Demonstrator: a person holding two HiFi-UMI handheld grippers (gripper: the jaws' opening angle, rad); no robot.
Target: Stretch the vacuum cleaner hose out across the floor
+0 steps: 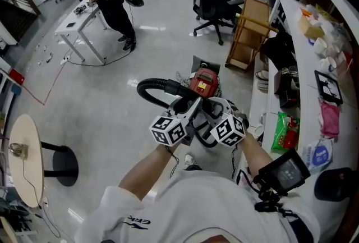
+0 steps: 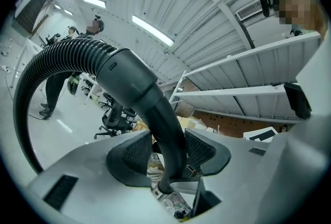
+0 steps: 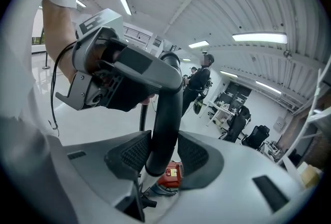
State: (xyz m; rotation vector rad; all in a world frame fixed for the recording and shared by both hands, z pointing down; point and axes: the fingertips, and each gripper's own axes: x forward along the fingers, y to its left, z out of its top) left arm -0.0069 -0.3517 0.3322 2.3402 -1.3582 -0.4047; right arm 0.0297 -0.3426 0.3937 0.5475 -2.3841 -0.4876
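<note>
A red vacuum cleaner stands on the grey floor just ahead of me. Its black ribbed hose loops up to the left and ends in a smooth dark curved tube. My left gripper and right gripper sit side by side, both shut on that tube. In the left gripper view the tube runs between the pads of the left gripper, and the ribbed hose arcs off to the left. In the right gripper view the tube is clamped in the right gripper, with the vacuum cleaner below.
A person stands by a white table at the far left. Office chairs and a wooden cart stand beyond the vacuum. A long white counter with clutter runs along the right. A round table is at the near left.
</note>
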